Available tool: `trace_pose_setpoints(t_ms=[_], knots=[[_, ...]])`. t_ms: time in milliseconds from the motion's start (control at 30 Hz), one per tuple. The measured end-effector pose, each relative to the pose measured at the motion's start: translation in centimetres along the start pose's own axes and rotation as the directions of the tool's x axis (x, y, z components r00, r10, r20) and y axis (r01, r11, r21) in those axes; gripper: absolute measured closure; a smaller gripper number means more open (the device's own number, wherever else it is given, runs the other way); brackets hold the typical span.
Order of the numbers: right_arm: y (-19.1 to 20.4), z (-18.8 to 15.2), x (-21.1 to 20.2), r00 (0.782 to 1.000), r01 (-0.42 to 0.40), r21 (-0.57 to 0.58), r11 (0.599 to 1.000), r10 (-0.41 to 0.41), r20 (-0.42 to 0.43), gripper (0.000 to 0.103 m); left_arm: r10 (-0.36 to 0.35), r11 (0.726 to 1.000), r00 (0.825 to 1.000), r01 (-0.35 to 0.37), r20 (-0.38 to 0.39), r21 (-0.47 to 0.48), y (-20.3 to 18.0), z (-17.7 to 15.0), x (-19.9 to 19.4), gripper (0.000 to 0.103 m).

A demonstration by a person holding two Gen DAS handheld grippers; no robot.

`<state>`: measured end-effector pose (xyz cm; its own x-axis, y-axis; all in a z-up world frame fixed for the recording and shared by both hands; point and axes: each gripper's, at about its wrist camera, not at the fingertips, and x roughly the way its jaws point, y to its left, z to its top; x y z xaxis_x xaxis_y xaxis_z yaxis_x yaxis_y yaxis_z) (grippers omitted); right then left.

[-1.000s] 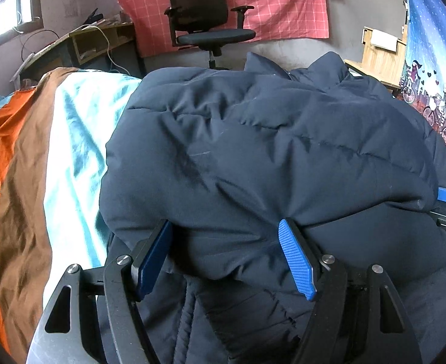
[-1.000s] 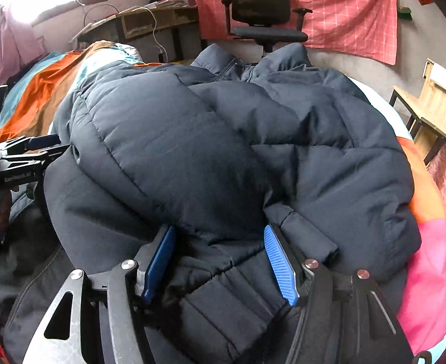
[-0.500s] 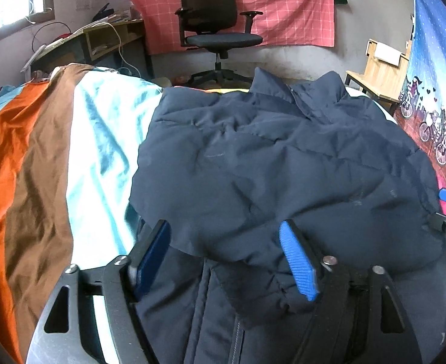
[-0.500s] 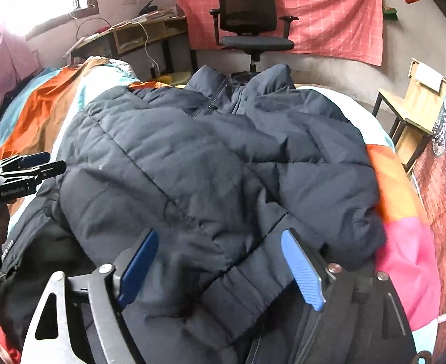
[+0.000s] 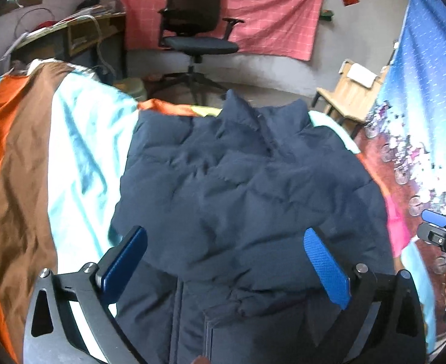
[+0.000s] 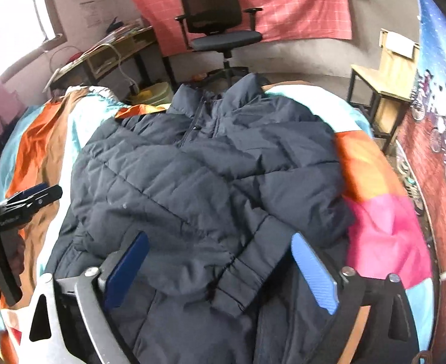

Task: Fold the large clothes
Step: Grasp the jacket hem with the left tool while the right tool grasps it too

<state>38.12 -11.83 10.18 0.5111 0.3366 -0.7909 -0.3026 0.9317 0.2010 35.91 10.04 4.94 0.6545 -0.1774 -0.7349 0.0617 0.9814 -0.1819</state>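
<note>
1. A dark navy quilted puffer jacket lay on a bed covered by an orange, brown and pale turquoise striped sheet, its collar pointing away toward a black mesh office chair and its long axis running from the cameras to that chair
2. The left gripper hung above the near folded edge of the jacket, angled downward, its blue-padded jaws opening wide with fabric below but nothing pinched between them
3. The right gripper was poised over a ribbed sleeve cuff folded across the jacket's front, its jaws likewise opening and clear of the cloth
4. Both hands stood about equally near the jacket's near end, one at each side; the next fold, by this reading, would carry the hem away toward the collar
</note>
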Motion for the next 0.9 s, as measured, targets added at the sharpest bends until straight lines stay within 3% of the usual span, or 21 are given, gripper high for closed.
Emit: trace_pose_setpoints(t_ms=[167,333,533,667,800,900], knots=[[0.4,2.0,-2.9,0.997,0.062,-0.01,0.998,-0.062,-0.046,0.0,-0.049,0.999,0.998,0.049,0.03,0.004,0.1,4.0,-0.8,0.002],[0.6,5.1,-5.5,0.991,0.111,0.057,0.992,-0.106,-0.082,0.0,-0.076,0.997,0.997,0.077,0.029,-0.004,0.0,8.0,0.3,0.002],[1.7,9.9,-7.3,0.979,0.199,-0.025,0.98,-0.2,-0.027,0.0,-0.095,0.99,0.995,0.096,0.011,-0.105,1.3,12.3,2.3,0.002],[1.2,12.3,-4.1,0.989,0.149,-0.003,0.989,-0.149,-0.005,0.0,-0.073,0.986,0.997,0.072,-0.005,-0.15,2.5,15.3,3.6,0.002],[-0.4,14.3,1.4,0.998,0.062,0.043,0.997,-0.063,0.02,0.0,0.023,0.987,1.0,-0.022,0.005,-0.156,3.1,18.4,6.3,0.002],[-1.9,15.2,6.2,0.997,0.073,0.039,0.997,-0.074,0.03,0.0,0.035,0.986,0.999,-0.035,0.001,-0.161,2.8,19.9,9.1,0.002]])
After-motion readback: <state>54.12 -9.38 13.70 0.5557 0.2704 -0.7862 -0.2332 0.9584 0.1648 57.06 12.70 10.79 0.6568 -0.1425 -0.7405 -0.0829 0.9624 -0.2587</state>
